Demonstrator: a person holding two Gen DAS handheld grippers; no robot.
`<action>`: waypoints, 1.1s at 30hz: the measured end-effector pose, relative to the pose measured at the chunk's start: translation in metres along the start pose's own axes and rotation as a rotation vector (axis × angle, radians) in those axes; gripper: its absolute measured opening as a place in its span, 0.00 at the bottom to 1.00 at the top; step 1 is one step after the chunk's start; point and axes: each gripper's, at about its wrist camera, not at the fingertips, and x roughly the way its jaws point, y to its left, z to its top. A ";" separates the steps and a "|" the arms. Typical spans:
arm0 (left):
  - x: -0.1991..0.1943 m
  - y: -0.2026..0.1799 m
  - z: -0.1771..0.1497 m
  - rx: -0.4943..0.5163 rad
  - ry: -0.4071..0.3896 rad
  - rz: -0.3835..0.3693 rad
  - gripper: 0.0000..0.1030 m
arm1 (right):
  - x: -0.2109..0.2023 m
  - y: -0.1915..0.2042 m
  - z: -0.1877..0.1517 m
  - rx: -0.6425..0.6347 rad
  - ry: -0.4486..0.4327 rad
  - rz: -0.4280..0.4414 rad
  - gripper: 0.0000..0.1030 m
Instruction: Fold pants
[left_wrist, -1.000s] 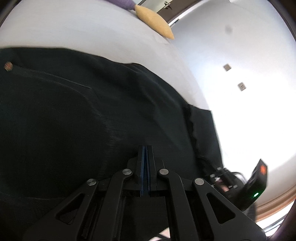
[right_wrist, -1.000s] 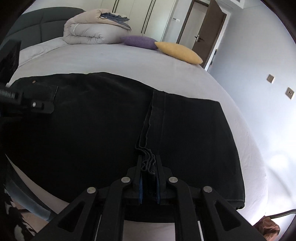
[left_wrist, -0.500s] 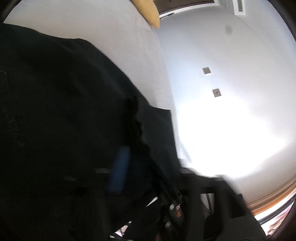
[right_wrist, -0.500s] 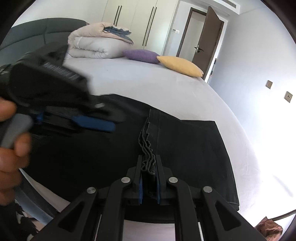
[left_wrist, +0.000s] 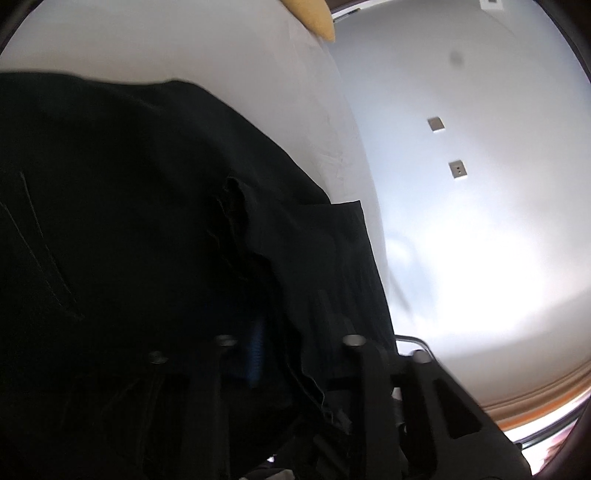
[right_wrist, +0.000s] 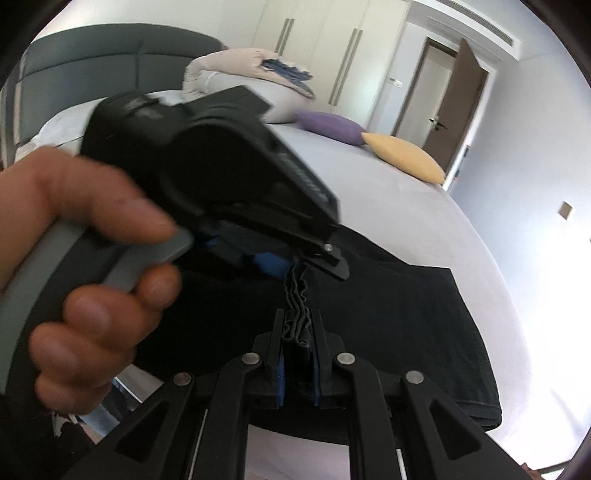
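Black pants (right_wrist: 399, 314) lie on a grey bed (right_wrist: 388, 206). My right gripper (right_wrist: 298, 334) is shut on a bunched stack of pants edges at the near side and holds them slightly raised. My left gripper (right_wrist: 291, 264), held in a hand, sits just beyond it over the same bunched edge, its blue pads beside the cloth. In the left wrist view the pants (left_wrist: 129, 221) fill the frame and dark cloth hangs between the left gripper's (left_wrist: 284, 350) spread fingers; whether it grips is unclear.
A yellow pillow (right_wrist: 402, 157) and a purple pillow (right_wrist: 328, 125) lie on the far side of the bed. A folded duvet (right_wrist: 240, 74) sits by the dark headboard (right_wrist: 92, 62). A door and wardrobes stand behind. A wall runs along the bed's right side.
The left gripper has swung from the pants' left end across to the bunched edge just ahead of my right gripper. The right gripper has kept its hold and lifted the edge a little.
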 end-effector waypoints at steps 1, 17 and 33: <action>-0.004 0.000 0.001 0.014 -0.004 0.004 0.09 | 0.000 0.004 0.001 -0.010 -0.002 0.005 0.11; -0.061 0.032 0.040 0.078 -0.041 0.162 0.07 | 0.014 0.024 0.001 -0.091 0.035 0.150 0.11; -0.080 0.038 0.032 0.100 -0.142 0.365 0.11 | 0.010 -0.008 -0.008 -0.037 0.105 0.376 0.44</action>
